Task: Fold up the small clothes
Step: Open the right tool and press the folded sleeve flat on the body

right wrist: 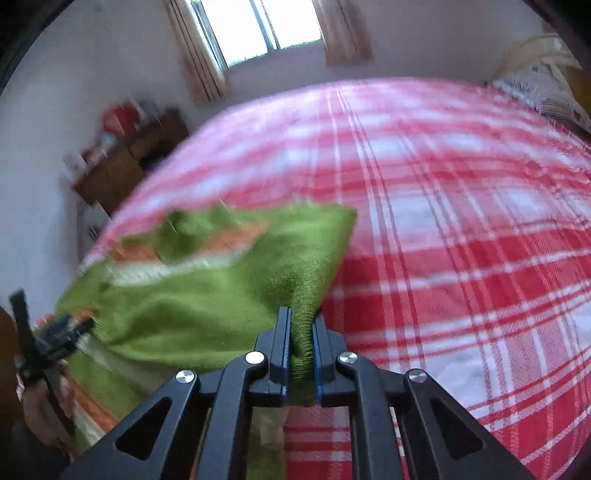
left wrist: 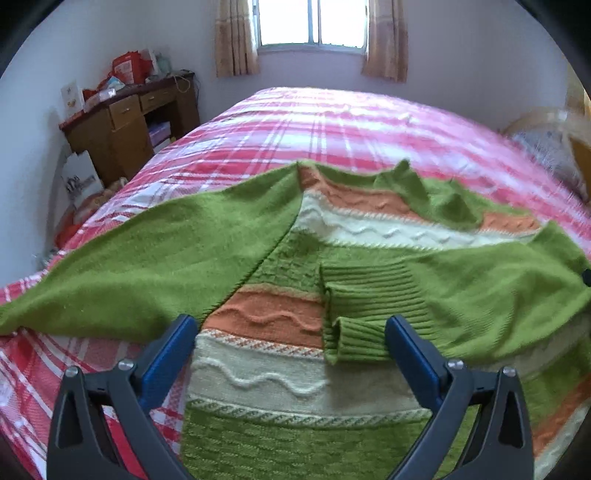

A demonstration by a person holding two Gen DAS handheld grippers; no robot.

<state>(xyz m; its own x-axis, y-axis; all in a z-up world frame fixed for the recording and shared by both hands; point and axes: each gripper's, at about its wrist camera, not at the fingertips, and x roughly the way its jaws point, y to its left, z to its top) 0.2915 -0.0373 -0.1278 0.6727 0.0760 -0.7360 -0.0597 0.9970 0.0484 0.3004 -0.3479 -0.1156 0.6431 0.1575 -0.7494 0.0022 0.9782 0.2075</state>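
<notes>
Pink-and-white plaid bedspread (left wrist: 332, 122) covers the bed, with a curtained window (left wrist: 312, 22) on the far wall and a wooden desk (left wrist: 129, 125) off to the left of the bed. On the near part of the bedspread lies a small green sweater (left wrist: 280, 280) banded in orange and cream. Its long axis runs from the near edge of the bed toward the window, the neck (left wrist: 410, 184) at the far end. One plain green sleeve (left wrist: 147, 258) spreads out to the left; a ribbed cuff (left wrist: 369, 314) is folded in over the sweater's middle.

The left gripper (left wrist: 291, 328) points steeply down over the sweater's lower body, its blue fingers (left wrist: 170, 350) spread wide with nothing between them.

The right gripper (right wrist: 301, 332), also angled downward beside the sweater's right edge, is pinched nearly closed on a bunched fold of green knit (right wrist: 303, 354), which stretches taut from the jaws back to the sweater. That view is blurred.
</notes>
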